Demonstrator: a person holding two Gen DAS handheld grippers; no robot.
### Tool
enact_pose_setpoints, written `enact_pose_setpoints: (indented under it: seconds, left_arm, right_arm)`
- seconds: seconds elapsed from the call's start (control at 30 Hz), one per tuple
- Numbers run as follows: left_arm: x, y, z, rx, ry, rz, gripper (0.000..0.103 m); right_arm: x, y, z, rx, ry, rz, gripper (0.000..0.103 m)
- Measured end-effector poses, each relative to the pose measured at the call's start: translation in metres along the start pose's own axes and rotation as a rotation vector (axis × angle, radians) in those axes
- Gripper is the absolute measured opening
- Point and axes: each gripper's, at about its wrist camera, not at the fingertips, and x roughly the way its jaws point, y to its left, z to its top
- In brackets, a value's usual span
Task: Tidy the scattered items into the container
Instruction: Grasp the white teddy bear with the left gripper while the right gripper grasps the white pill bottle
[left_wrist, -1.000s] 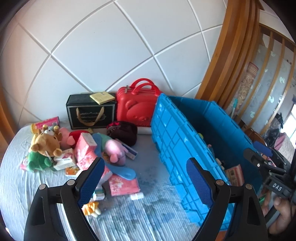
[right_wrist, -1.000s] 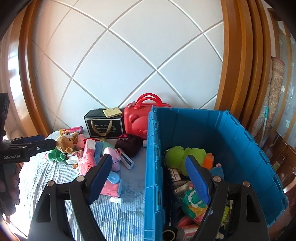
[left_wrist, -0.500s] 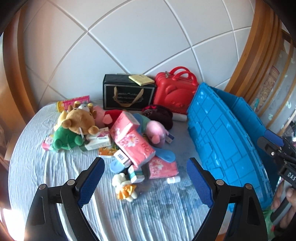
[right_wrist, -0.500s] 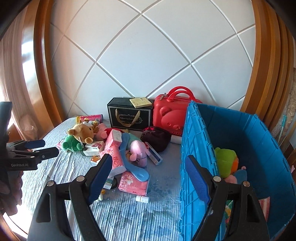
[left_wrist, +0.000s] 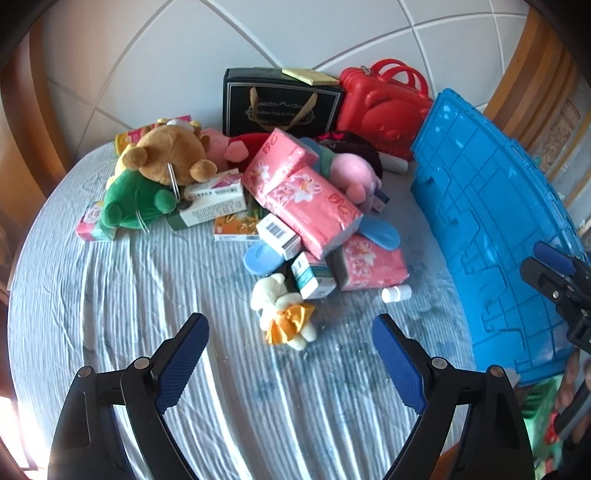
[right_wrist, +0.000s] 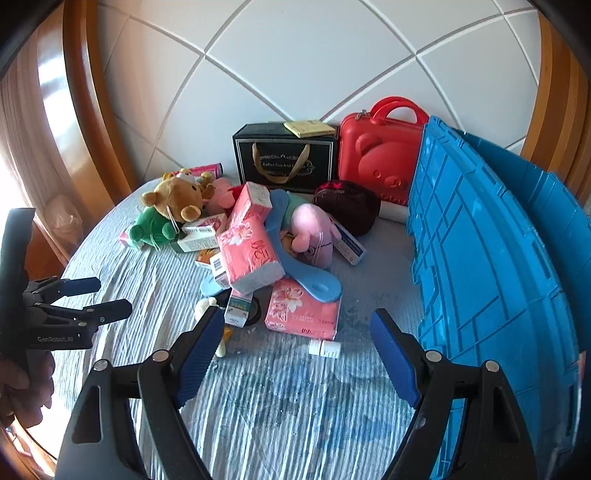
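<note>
A heap of items lies on the striped blue-grey cloth: pink tissue packs (left_wrist: 314, 206) (right_wrist: 247, 243), a brown bear plush (left_wrist: 166, 155) (right_wrist: 177, 199), a pink pig plush (right_wrist: 310, 232), small boxes and a blue slipper (right_wrist: 314, 280). A small white plush with an orange skirt (left_wrist: 284, 314) lies nearest my left gripper (left_wrist: 291, 365), which is open and empty just in front of it. A small white bottle (left_wrist: 397, 293) (right_wrist: 325, 348) lies beside the heap. My right gripper (right_wrist: 297, 354) is open and empty above the cloth. The blue crate (left_wrist: 491, 236) (right_wrist: 480, 266) stands at the right.
A black gift box (left_wrist: 280, 103) (right_wrist: 286, 158) with a yellow pad on top and a red bear case (left_wrist: 380, 107) (right_wrist: 376, 162) stand against the white tiled wall. Wooden frames rise at both sides. The bed edge curves off at left.
Both grippers have swung left from the crate toward the heap and tilted down. The left gripper has come closer to the white plush. Both stay open.
</note>
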Motion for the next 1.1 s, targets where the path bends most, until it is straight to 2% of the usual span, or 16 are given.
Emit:
enact_pose_setpoints:
  seconds: [0.13, 0.3, 0.53, 0.77, 0.97, 1.1]
  left_arm:
    - [0.038, 0.0, -0.011, -0.001, 0.036, 0.007, 0.091]
    - [0.086, 0.0, -0.02, -0.027, 0.061, 0.001, 0.091]
    - [0.148, 0.008, -0.03, -0.065, 0.136, 0.019, 0.091]
    - [0.181, 0.016, -0.032, -0.111, 0.162, 0.045, 0.091]
    - [0.195, 0.006, -0.031, -0.119, 0.171, 0.051, 0.091]
    - [0.205, 0.006, -0.031, -0.17, 0.197, 0.078, 0.091]
  right_arm:
    - [0.044, 0.0, -0.025, 0.01, 0.071, -0.018, 0.081]
    - [0.093, -0.005, -0.048, 0.033, 0.112, -0.009, 0.081]
    - [0.153, -0.024, -0.058, 0.078, 0.18, -0.069, 0.081]
    - [0.189, -0.03, -0.064, 0.083, 0.215, -0.079, 0.081]
    - [0.207, -0.034, -0.066, 0.096, 0.236, -0.088, 0.081]
    - [0.217, -0.037, -0.065, 0.111, 0.245, -0.085, 0.081]
